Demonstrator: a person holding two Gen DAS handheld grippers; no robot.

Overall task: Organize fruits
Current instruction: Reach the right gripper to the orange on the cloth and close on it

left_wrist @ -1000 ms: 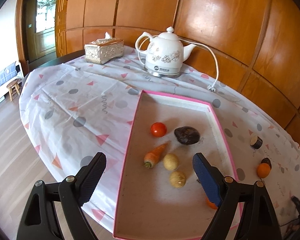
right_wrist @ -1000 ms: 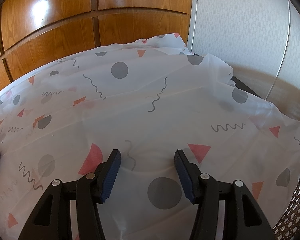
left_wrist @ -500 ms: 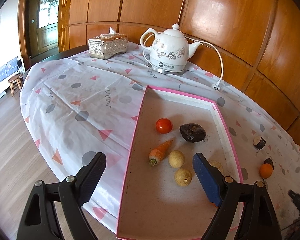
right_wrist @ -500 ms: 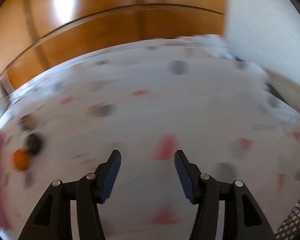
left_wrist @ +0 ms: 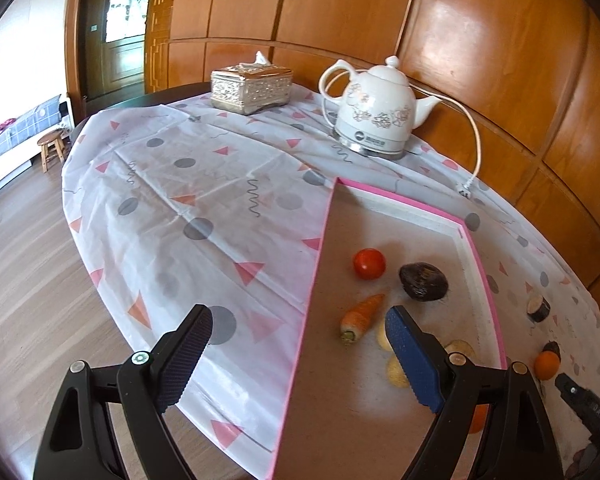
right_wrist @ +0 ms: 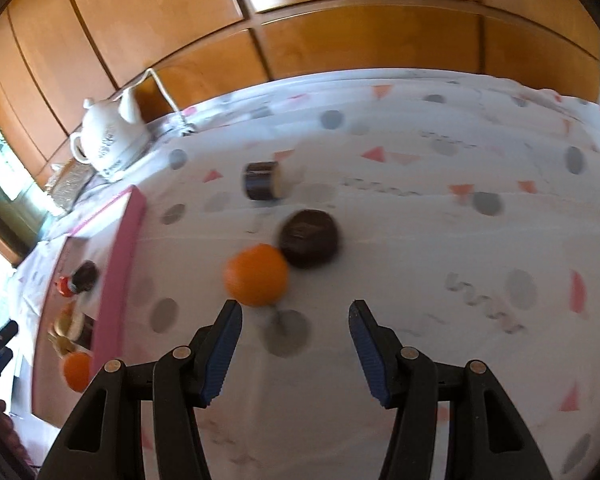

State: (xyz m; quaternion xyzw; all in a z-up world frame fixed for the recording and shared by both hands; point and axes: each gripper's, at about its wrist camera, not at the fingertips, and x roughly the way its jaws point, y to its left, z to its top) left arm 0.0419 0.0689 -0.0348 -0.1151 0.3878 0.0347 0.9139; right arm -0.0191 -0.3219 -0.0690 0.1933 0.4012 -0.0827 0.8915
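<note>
Your left tool (left_wrist: 298, 330) hangs with its jaws spread wide and nothing between them, above the near left edge of the shallow pink-rimmed cardboard tray (left_wrist: 480, 264). Your right tool (right_wrist: 295, 316) is also parted and empty, held over the white patterned tablecloth (right_wrist: 420, 240) that covers the worktop.

Inside the tray, in the left wrist view, you have a round red tomato (left_wrist: 369, 263) toward the far side, a dark brown wrinkled avocado (left_wrist: 423, 281) just right of it, and an orange carrot (left_wrist: 362, 315) lying nearer, its tip pointing at the gap between those two. Several pale yellow round fruits (left_wrist: 396, 372) sit near the carrot, partly hidden behind the tool's right finger.

Outside the tray, on the cloth to its right, a round orange fruit (right_wrist: 257, 274) lies just beyond your right tool's left finger, touching a dark brown round fruit (right_wrist: 309, 238) behind it. A short dark cylinder with a pale cut end (right_wrist: 262, 181) rests farther off, apart from both.

At the far edge stand a white ceramic electric kettle (left_wrist: 376, 120) and, to its left, a silver embossed tissue box (left_wrist: 251, 87)
</note>
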